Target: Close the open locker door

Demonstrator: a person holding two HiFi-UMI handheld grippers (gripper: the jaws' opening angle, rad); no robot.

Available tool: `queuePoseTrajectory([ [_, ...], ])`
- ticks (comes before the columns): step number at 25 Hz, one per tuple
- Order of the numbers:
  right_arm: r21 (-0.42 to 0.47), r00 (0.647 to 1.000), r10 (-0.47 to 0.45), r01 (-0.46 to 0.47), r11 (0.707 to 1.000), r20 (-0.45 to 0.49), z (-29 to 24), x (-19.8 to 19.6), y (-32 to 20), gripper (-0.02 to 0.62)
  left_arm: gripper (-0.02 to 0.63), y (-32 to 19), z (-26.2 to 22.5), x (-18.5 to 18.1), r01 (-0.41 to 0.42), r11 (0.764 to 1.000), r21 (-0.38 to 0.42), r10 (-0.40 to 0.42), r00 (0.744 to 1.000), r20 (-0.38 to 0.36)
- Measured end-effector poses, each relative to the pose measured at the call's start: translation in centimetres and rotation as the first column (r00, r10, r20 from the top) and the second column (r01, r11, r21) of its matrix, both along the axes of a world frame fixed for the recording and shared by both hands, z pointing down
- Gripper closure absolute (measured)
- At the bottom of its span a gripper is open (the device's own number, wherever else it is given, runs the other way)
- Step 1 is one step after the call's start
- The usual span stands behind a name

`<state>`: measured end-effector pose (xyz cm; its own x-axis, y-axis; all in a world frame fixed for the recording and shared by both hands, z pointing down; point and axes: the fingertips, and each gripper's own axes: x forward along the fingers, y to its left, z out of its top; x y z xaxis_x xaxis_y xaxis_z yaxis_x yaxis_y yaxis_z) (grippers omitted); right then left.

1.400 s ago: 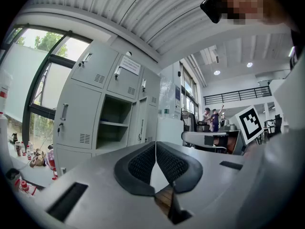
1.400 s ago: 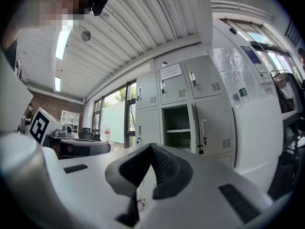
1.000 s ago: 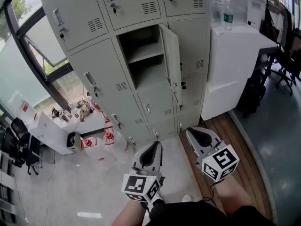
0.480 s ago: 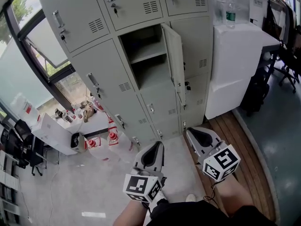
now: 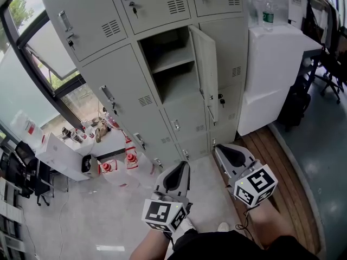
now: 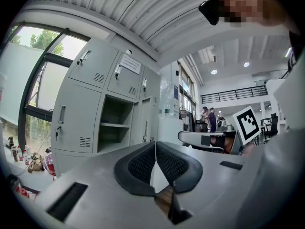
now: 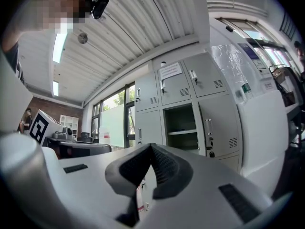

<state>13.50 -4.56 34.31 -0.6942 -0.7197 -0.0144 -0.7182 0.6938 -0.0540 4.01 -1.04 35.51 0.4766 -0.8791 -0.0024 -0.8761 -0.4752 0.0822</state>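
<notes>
Locker bank: a pale grey sheet-metal locker bank with vented doors and upright handles fills the upper half of the head view.
Task item: the pale grey metal locker door in the middle column is hinged on its right edge. It stands swung out from the bank toward the person, nearly edge-on in the head view, and is not shut.
Compartment: the open compartment lies just left of that door. It is dark inside, with one level grey shelf across it.
Key: a small dark key hangs just beside the door's lower part. Whether it belongs to this door or its neighbour cannot be told.
Left claw: the left claw is low in the head view, over the floor, pointing at the bank and well apart from the door. Its own view shows the black ribbed pads pressed together with nothing between them.
Right claw: the right claw is just beside the left, also aimed at the bank and well apart from the door. Its pads meet tip to tip and hold nothing.
Right side: a white box-shaped cabinet stands against the bank. A clear plastic bottle with green label stands upright on its top surface.
Floor: the pale grey floor has a strip of brown wooden boards at right. Red-and-white containers stand at the bank's foot.
</notes>
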Motion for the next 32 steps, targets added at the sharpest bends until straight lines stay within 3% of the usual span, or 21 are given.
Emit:
queuePoseTrajectory([
  [16, -0.005, 0.999, 0.041, -0.041, 0.999, -0.015, -0.1, -4.7, -3.4, 0.543, 0.586, -3.6, 0.1, -4.1, -0.070, 0.998, -0.003, 0.070, 0.998, -0.007],
  [24, -0.014, 0.993, 0.112, -0.112, 0.994, 0.022, 0.0, -5.9, -6.2, 0.541, 0.586, -5.7, 0.8, -5.6, -0.128, 0.992, -0.013, 0.127, 0.992, -0.009],
  [25, -0.015, 0.992, 0.121, -0.121, 0.993, 0.025, 0.1, -6.1, -6.5, 0.505, 0.586, -5.9, 0.9, -5.8, -0.136, 0.991, -0.015, 0.136, 0.991, -0.009],
  [26, -0.018, 0.991, 0.128, -0.128, 0.992, 0.024, 0.2, -6.4, -6.9, 0.403, 0.586, -6.2, 1.1, -6.1, -0.145, 0.989, -0.016, 0.145, 0.989, -0.008],
  [32, -0.015, 0.979, 0.203, -0.203, 0.979, 0.009, 0.5, -7.2, -8.6, 0.356, 0.586, -7.6, 1.5, -7.4, -0.200, 0.980, -0.018, 0.200, 0.980, -0.010],
])
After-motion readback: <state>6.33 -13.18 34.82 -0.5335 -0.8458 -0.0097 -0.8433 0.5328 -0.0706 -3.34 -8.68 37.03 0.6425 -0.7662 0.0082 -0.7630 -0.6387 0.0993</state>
